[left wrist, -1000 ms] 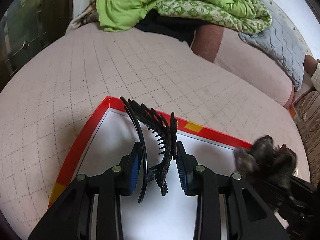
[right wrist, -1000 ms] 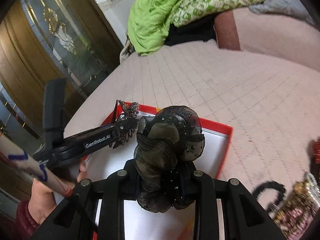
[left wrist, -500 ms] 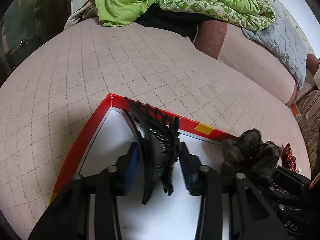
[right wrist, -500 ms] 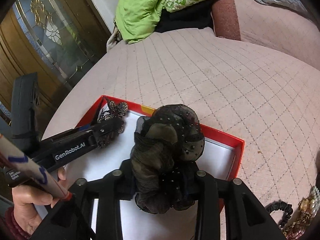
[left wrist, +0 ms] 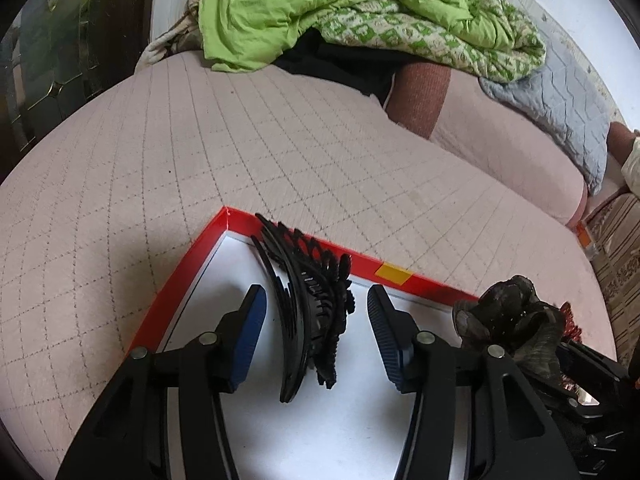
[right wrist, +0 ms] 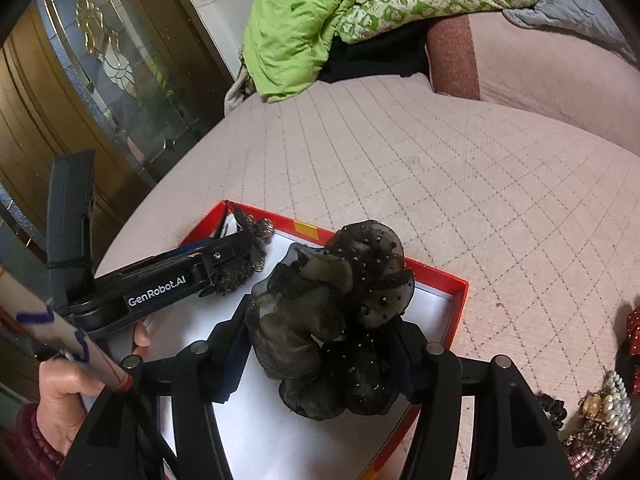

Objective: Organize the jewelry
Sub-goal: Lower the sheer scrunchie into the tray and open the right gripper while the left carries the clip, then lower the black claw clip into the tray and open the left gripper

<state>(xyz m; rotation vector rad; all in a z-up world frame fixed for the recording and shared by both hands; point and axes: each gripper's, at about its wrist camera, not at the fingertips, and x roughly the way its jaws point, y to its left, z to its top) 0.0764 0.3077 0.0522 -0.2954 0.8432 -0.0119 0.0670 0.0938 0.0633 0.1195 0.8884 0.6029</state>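
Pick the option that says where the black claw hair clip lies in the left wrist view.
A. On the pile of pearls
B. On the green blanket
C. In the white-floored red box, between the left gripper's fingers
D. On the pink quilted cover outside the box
C: the black claw hair clip lies on the white floor of the red box, between the blue pads of the left gripper, which touch neither side.

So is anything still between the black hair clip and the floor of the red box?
Nothing visible. The black hair clip already lies on the red box's white floor, between the left gripper's opening jaws, whose pads stand clear of it.
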